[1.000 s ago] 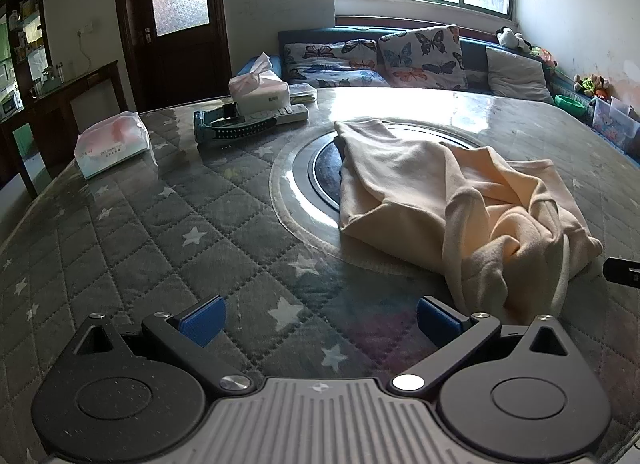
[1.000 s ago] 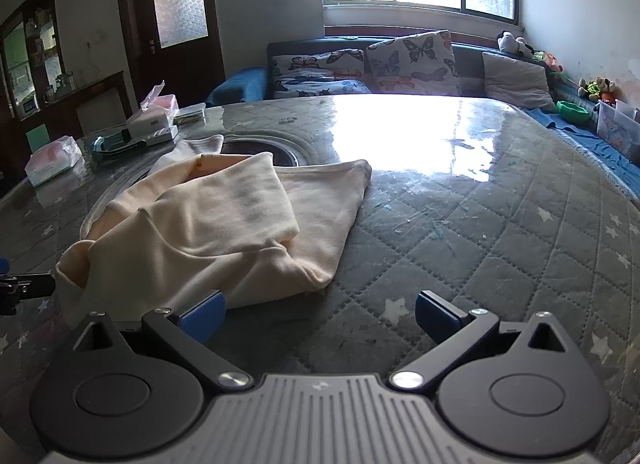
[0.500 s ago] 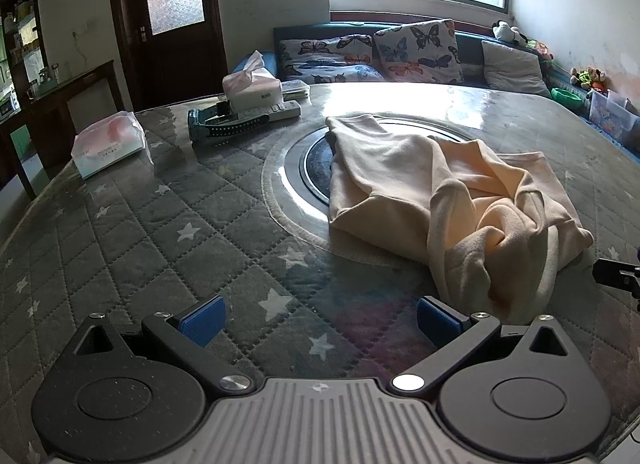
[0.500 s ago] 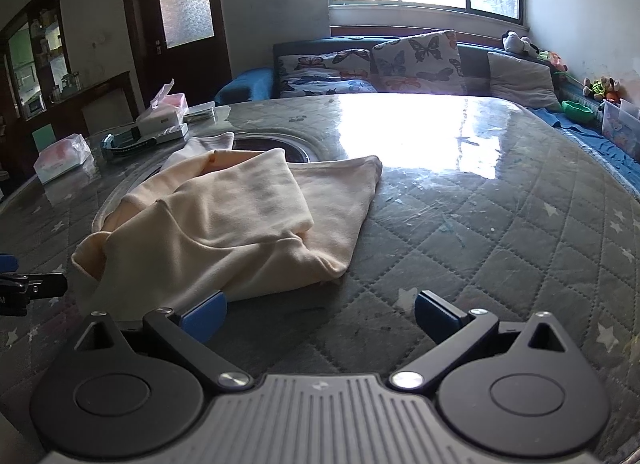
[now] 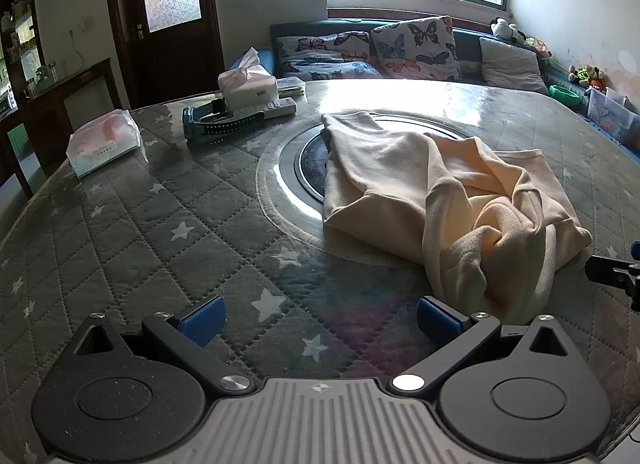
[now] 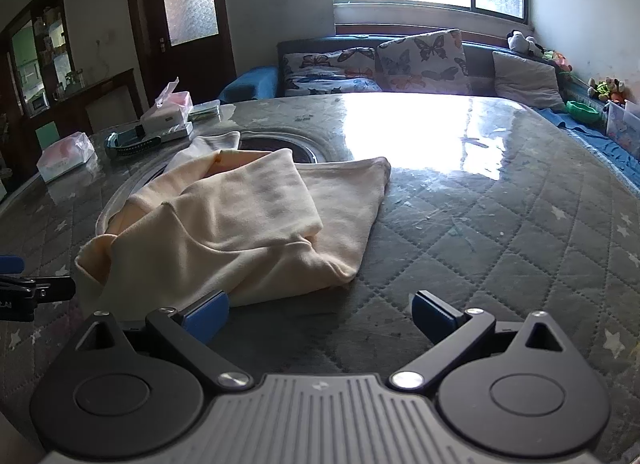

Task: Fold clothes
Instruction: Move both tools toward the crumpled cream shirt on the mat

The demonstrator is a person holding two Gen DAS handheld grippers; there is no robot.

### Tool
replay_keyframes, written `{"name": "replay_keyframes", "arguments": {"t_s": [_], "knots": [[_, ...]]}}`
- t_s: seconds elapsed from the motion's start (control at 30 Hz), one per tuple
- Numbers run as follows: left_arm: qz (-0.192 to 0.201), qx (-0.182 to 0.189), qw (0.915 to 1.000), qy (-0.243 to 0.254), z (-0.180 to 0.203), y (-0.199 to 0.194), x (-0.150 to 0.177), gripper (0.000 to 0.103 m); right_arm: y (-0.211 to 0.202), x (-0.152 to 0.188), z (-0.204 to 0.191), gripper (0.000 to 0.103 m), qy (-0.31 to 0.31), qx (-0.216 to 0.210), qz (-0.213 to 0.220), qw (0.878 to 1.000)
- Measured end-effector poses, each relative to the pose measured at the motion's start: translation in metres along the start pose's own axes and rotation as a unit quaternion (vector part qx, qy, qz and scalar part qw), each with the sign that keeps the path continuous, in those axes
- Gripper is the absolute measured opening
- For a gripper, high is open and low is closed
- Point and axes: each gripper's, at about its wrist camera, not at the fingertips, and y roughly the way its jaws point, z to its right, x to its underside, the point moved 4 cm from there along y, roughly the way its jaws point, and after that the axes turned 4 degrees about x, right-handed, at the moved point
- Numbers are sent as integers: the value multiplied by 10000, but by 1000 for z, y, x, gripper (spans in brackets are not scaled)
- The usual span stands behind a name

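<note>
A cream garment (image 5: 436, 192) lies crumpled on the quilted star-pattern table cover (image 5: 132, 240), partly over the round glass turntable (image 5: 288, 168). In the right wrist view the same garment (image 6: 240, 224) spreads ahead and to the left. My left gripper (image 5: 318, 320) stands open just above the table, the garment's near fold beside its right finger. My right gripper (image 6: 320, 314) is open too, its left finger close to the garment's near edge. Nothing is held between either pair of fingers. The tip of the other gripper (image 5: 612, 268) shows at the right edge of the left wrist view.
A tissue pack (image 5: 104, 142), a tissue box (image 5: 246, 84), a remote (image 5: 276, 108) and a dark banded device (image 5: 220, 122) sit at the table's far left. A sofa with butterfly cushions (image 5: 408, 48) stands behind, under a bright window. Bare cover lies right of the garment (image 6: 500, 232).
Both grippers have drawn back and risen slightly, so the garment sits a little farther off in each view. The garment has not moved. Both stay open.
</note>
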Motion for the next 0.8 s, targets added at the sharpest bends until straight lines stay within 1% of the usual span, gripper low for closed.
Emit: {"name": "replay_keyframes", "arguments": {"t_s": [0.37, 0.5, 0.8], "knots": [[-69, -33, 10000, 14, 5, -1, 0, 103, -1, -4, -10, 100, -93, -133, 20, 9999], [-16, 0, 10000, 66, 9, -5, -3, 103, -4, -6, -14, 100, -131, -190, 47, 9997], [-48, 53, 9996, 265, 20, -7, -2, 103, -6, -5, -23, 100, -230, -307, 56, 9992]]}}
